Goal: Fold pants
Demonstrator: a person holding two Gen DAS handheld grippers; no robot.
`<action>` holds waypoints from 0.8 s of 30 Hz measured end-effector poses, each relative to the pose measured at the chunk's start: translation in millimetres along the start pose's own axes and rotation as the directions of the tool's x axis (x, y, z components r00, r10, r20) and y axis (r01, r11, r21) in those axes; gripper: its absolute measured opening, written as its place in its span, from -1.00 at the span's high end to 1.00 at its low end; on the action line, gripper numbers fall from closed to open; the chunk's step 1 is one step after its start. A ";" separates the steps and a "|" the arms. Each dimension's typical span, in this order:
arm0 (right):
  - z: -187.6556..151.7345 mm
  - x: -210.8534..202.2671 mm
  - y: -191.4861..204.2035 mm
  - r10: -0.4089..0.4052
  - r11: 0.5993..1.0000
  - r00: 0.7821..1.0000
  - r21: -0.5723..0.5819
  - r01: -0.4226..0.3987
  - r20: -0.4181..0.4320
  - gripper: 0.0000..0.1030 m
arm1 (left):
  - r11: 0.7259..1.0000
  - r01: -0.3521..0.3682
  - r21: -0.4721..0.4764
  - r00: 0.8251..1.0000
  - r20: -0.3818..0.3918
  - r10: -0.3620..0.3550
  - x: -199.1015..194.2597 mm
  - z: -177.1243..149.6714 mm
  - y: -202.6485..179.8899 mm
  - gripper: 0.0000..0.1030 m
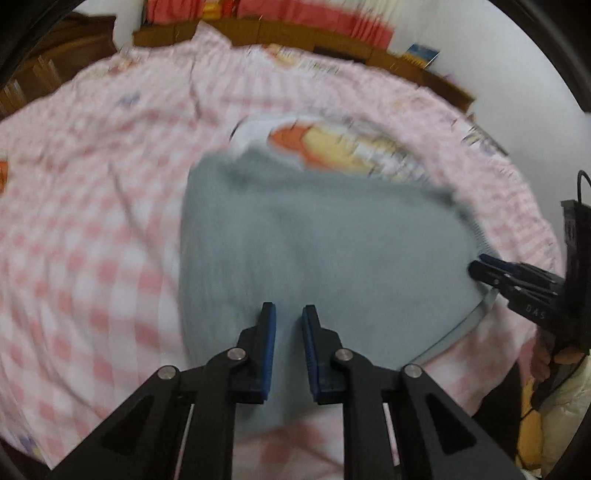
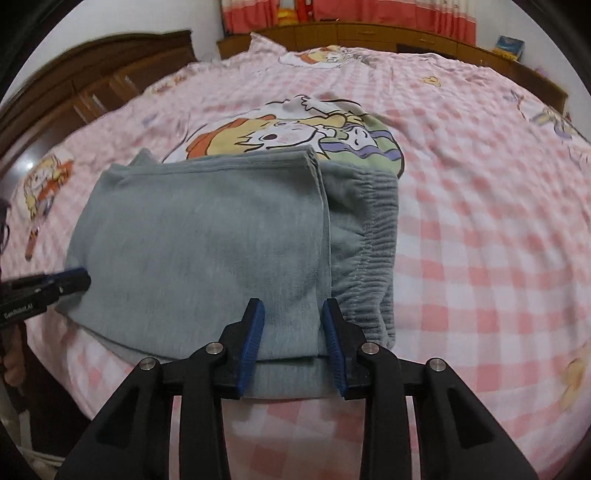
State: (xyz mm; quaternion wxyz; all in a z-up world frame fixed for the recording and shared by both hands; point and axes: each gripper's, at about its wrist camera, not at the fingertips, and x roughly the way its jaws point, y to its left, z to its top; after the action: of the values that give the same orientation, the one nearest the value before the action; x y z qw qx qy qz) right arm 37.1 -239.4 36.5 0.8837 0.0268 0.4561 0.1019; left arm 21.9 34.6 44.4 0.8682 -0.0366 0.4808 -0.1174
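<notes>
Grey-blue pants (image 2: pixel 207 243) lie folded into a flat rectangle on the pink checked bedsheet (image 2: pixel 480 221), with the elastic waistband (image 2: pixel 376 236) at the right. In the left wrist view the pants (image 1: pixel 314 243) fill the middle, blurred. My left gripper (image 1: pixel 289 310) is open over the near edge of the pants, holding nothing; it shows at the left in the right wrist view (image 2: pixel 79 278). My right gripper (image 2: pixel 293 308) is open over the near edge by the folded leg's hem; it shows at the right in the left wrist view (image 1: pixel 480 266).
A cartoon print (image 2: pixel 295 133) on the sheet lies just beyond the pants. A wooden headboard (image 2: pixel 369 33) and red curtains (image 2: pixel 388 14) stand at the far side. Dark wooden furniture (image 2: pixel 92 77) is at the far left.
</notes>
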 end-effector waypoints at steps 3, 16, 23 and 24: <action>5.7 -1.3 0.6 -0.008 1.000 1.000 0.003 0.008 -0.016 0.36 | 0.998 0.036 -0.048 0.999 0.009 -0.036 4.8 -8.7 9.5 0.74; -23.1 -1.8 -5.7 0.029 0.996 0.998 0.088 -0.024 -0.056 0.36 | 0.992 0.067 -0.107 0.997 -0.029 -0.070 -10.2 -33.0 27.3 0.74; -25.7 -15.1 0.4 0.003 0.996 0.999 0.093 0.001 -0.044 0.35 | 0.986 0.085 -0.143 0.996 0.003 -0.086 -21.9 -34.0 29.0 0.73; -26.3 -18.0 0.9 0.001 0.995 0.999 0.101 0.003 -0.045 0.35 | 0.986 0.090 -0.142 0.996 0.023 -0.087 -27.8 -34.1 29.1 0.72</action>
State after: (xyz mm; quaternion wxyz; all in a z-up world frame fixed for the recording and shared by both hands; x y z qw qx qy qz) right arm 5.5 -243.4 35.7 0.8708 0.0691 0.4804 0.0788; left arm -16.2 71.2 44.0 0.8611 -0.1208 0.4788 -0.1209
